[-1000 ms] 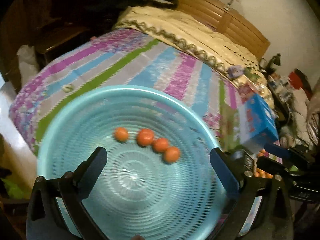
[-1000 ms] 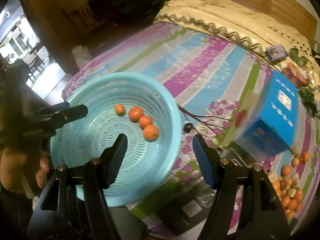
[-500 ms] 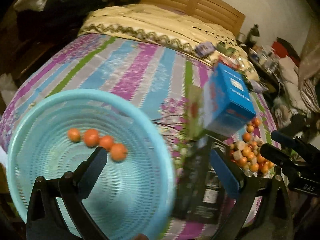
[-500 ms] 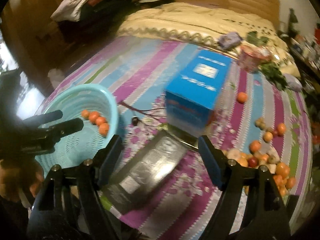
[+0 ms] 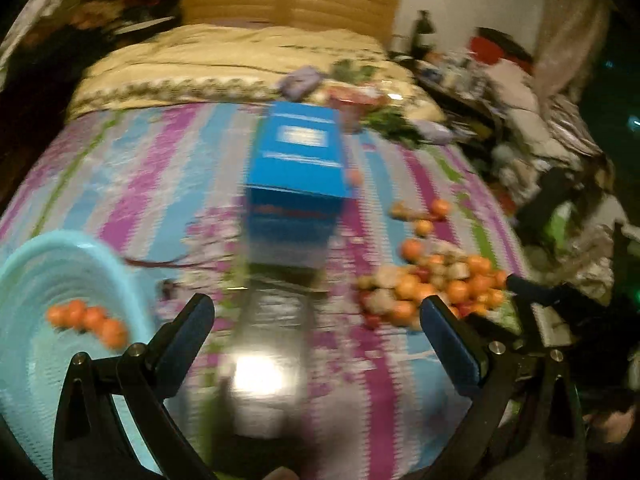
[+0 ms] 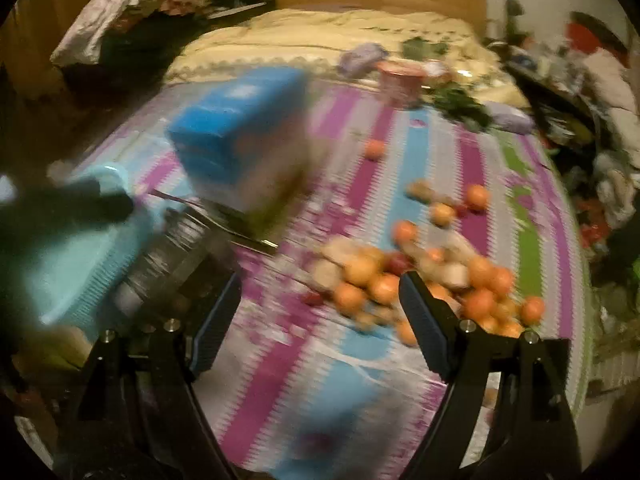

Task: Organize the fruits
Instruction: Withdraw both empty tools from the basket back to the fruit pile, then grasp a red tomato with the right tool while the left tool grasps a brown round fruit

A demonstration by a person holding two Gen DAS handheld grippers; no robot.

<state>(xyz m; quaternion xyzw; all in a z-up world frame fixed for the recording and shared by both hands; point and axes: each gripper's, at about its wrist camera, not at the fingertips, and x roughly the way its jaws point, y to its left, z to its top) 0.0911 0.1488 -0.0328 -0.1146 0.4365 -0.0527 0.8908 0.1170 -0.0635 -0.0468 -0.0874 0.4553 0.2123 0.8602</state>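
A light blue perforated basket (image 5: 36, 264) sits at the left on the striped bedspread and holds several oranges (image 5: 86, 318); it also shows in the right wrist view (image 6: 76, 256). A pile of oranges and other small fruit (image 5: 432, 284) lies at the right, also seen in the right wrist view (image 6: 420, 276). My left gripper (image 5: 316, 320) is open and empty over a shiny dark packet. My right gripper (image 6: 320, 308) is open and empty, just short of the fruit pile. Both views are blurred.
A blue box (image 5: 296, 176) stands mid-bed, with a shiny dark packet (image 5: 264, 356) in front of it. A lone orange (image 6: 374, 148) lies farther back. A cream quilt (image 5: 224, 64), wooden headboard and clutter lie beyond. The bed's right edge drops off near the pile.
Both grippers have swung right, away from the basket toward the fruit pile. The basket has slid to the left edge of both views. Both jaws stay open.
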